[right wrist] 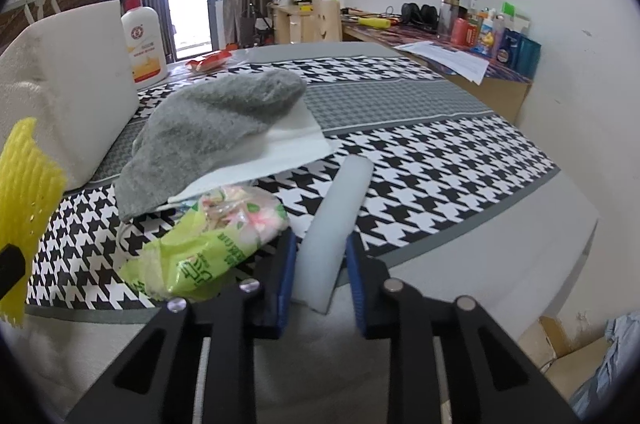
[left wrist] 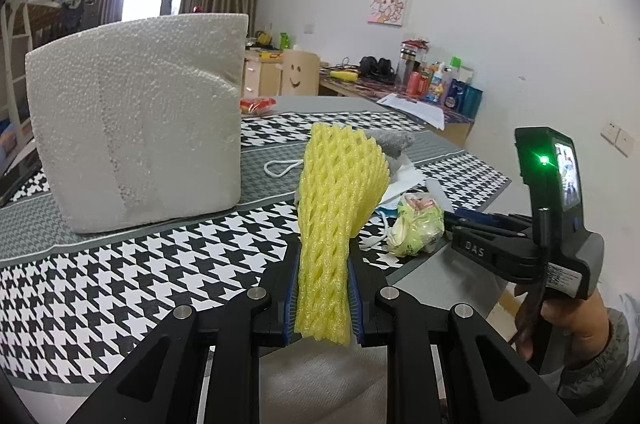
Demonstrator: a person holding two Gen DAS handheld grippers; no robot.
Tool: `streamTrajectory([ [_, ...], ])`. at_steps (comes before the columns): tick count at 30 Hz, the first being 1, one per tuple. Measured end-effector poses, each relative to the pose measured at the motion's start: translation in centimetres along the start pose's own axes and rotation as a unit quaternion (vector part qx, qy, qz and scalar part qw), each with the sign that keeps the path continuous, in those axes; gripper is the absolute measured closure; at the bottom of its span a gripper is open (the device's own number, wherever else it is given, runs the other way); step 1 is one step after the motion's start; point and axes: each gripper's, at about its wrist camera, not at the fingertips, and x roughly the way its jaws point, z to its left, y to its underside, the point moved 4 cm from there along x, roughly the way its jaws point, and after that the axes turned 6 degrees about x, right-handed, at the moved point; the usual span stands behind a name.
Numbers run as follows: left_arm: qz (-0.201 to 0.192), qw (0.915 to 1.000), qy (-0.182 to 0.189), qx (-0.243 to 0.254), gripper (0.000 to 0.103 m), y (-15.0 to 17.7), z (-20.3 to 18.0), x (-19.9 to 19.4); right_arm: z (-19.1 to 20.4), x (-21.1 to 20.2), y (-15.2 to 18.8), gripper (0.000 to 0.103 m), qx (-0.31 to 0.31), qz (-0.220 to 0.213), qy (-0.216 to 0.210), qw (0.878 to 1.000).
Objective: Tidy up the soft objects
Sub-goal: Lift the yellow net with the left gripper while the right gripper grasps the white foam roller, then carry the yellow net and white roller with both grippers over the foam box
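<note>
My left gripper (left wrist: 323,256) is shut on a yellow foam net sleeve (left wrist: 340,192) and holds it upright above the houndstooth cloth; the sleeve also shows at the left edge of the right wrist view (right wrist: 24,192). My right gripper (right wrist: 320,244) is shut on a pale white foam strip (right wrist: 340,216) that sticks forward over the cloth. Just left of it lie a crumpled green plastic packet (right wrist: 208,244), a grey sock (right wrist: 216,128) and a white tissue sheet (right wrist: 292,140). The right gripper body (left wrist: 532,244) shows in the left wrist view beside the green packet (left wrist: 416,224).
A big white styrofoam block (left wrist: 136,132) stands on the cloth at the left, also seen from the right wrist (right wrist: 72,84). A lotion bottle (right wrist: 144,40) stands behind it. A red packet (right wrist: 208,60) lies further back. A cluttered desk (right wrist: 460,32) runs along the wall.
</note>
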Motion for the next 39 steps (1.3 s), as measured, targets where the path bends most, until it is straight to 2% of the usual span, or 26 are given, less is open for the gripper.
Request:
streamTrajectory([
  [10, -0.008, 0.9996, 0.025, 0.007, 0.081, 0.0, 1.4, -0.7, -0.1, 0.1, -0.1, 0.073, 0.030, -0.005, 0.012, 0.999],
  [18, -0.009, 0.9996, 0.024, 0.007, 0.081, -0.2, 1.9, -1.0, 0.2, 0.0, 0.1, 0.073, 0.023, -0.012, 0.017, 1.000],
  [21, -0.008, 0.9998, 0.018, 0.001, 0.081, -0.1, 2.3, -1.3, 0.0, -0.1, 0.2, 0.078, 0.024, -0.017, 0.009, 1.000],
  [25, -0.010, 0.9999, 0.003, -0.001, 0.081, -0.4, 2.0, -1.6, -0.6, -0.6, 0.1, 0.085, 0.036, -0.015, -0.026, 0.999],
  [30, -0.021, 0.9997, -0.010, 0.009, 0.081, -1.1, 1.1, -2.3, -1.1, -1.3, -0.2, 0.087, 0.038, -0.020, -0.044, 0.998],
  [39, -0.034, 0.9989, -0.031, 0.011, 0.081, -2.5, 0.5, -2.9, -1.7, -4.6, -1.8, 0.087, 0.030, -0.065, -0.070, 0.995],
])
